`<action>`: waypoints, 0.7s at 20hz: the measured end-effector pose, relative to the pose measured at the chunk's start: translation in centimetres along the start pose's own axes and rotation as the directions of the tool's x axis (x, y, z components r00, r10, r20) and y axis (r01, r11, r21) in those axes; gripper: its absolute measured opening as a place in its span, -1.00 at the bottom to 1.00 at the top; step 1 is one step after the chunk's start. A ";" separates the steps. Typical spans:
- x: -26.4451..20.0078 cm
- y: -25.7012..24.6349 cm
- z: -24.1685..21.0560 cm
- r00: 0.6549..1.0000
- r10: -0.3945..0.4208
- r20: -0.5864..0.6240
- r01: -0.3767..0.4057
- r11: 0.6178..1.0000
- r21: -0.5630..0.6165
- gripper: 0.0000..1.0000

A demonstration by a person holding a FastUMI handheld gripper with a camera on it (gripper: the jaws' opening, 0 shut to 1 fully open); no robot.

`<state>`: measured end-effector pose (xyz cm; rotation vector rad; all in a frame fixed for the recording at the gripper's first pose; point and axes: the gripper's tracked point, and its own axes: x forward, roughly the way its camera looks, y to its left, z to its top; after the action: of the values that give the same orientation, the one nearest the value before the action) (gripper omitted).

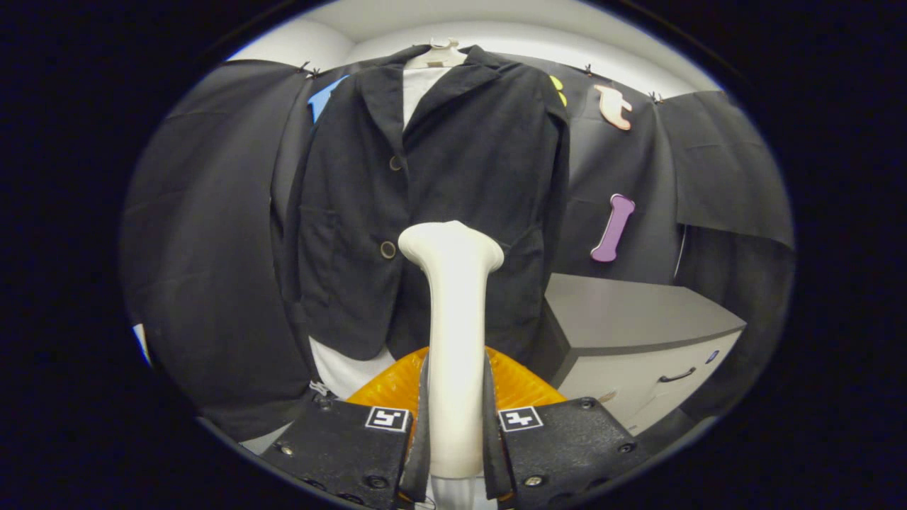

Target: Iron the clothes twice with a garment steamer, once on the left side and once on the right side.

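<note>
A dark jacket (460, 177) hangs on a pale hanger (445, 53) against the booth's wall, buttoned over a white shirt (418, 88). My gripper (457, 425) is shut on the white handle of the garment steamer (457, 326), both fingers pressing its sides. The steamer's flared head (451, 244) stands upright beyond the fingers, close in front of the jacket's lower middle, just right of the lower button (387, 249). I cannot tell whether the head touches the cloth.
A grey cabinet (638, 326) with a drawer handle (677, 375) stands to the right of the jacket. An orange ribbed part (524, 386) lies behind the fingers under the steamer. Black cloth hangs on the left and right.
</note>
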<state>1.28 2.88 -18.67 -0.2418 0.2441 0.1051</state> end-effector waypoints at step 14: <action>-0.2 -0.3 -9.4 0.972 -0.002 -0.234 -0.007 0.999 -0.041 -0.35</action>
<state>-1.05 0.26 -27.45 -0.2957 0.4770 0.0841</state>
